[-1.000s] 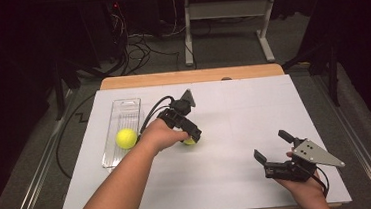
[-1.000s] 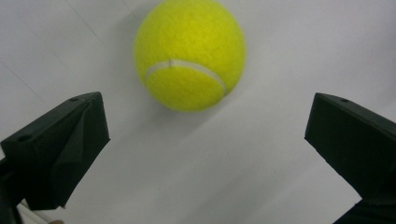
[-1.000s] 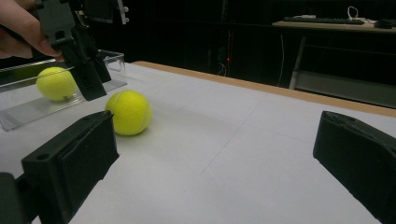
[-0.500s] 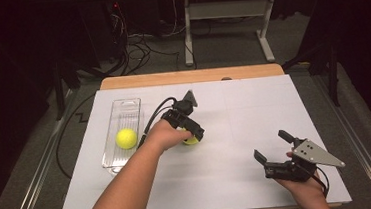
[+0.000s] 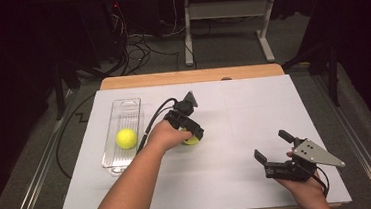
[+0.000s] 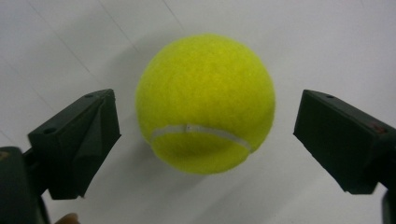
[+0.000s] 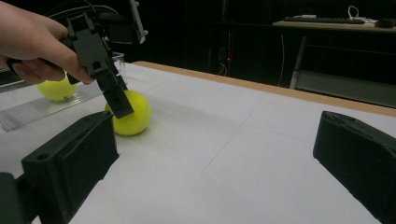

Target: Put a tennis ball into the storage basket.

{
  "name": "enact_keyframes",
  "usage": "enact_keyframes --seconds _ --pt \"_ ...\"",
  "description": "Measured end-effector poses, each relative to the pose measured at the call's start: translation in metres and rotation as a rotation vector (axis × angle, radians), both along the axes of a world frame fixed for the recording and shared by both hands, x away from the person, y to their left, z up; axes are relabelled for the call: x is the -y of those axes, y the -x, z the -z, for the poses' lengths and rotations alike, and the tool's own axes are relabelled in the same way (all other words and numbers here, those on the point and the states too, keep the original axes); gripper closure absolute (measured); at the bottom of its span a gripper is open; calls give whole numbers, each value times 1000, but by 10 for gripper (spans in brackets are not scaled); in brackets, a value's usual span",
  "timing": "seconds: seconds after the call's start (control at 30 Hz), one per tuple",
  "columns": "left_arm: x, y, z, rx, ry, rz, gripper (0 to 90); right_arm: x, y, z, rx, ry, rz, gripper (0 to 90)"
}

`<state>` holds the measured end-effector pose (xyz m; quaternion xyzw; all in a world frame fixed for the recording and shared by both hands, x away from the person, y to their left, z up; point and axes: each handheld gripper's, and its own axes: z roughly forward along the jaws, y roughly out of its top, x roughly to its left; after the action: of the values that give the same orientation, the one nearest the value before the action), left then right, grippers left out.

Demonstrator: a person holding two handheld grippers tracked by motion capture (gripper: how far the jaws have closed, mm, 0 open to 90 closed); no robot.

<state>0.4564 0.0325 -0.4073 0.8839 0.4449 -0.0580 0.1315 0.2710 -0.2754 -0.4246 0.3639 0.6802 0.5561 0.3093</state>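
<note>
Tennis ball (image 6: 204, 102), fuzzy and yellow-green with a pale curved seam, is seen resting on the white paper-covered table (image 5: 239, 180), left of its middle and just right of the clear plastic tray (image 5: 126, 109). It is straddled by the left gripper (image 5: 192, 134), whose black jaws have just been closing around it; in the left gripper view a gap is seen on each side, so the pads are not yet pressed on the felt. Compared with the earlier frames, the left hand (image 5: 163, 135) has shifted only slightly and the ball lies at the same spot. A second tennis ball (image 5: 126, 138) is seen inside the ribbed, oblong tray near the table's left edge. The right gripper (image 5: 272, 151), blocky and matt black, is held wide with nothing between its jaws near the front right corner, unchanged from before.
</note>
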Motion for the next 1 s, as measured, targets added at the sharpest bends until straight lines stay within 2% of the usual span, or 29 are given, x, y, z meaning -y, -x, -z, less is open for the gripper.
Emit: enact_keyframes --seconds 0.23,0.5,0.57,0.7,1.0 --pt "1 -1 3 1 13 -9 168 0 0 0 -2 0 0 1" --pt "1 -1 5 0 -2 -3 249 0 0 0 2 -2 -1 1" --pt "-1 -1 5 -4 5 -10 253 0 0 0 2 -4 -2 1" --pt "1 1 8 -11 -8 10 256 0 0 0 1 -4 -1 1" --pt "3 2 7 -9 -25 14 269 0 0 0 0 -7 -1 1"
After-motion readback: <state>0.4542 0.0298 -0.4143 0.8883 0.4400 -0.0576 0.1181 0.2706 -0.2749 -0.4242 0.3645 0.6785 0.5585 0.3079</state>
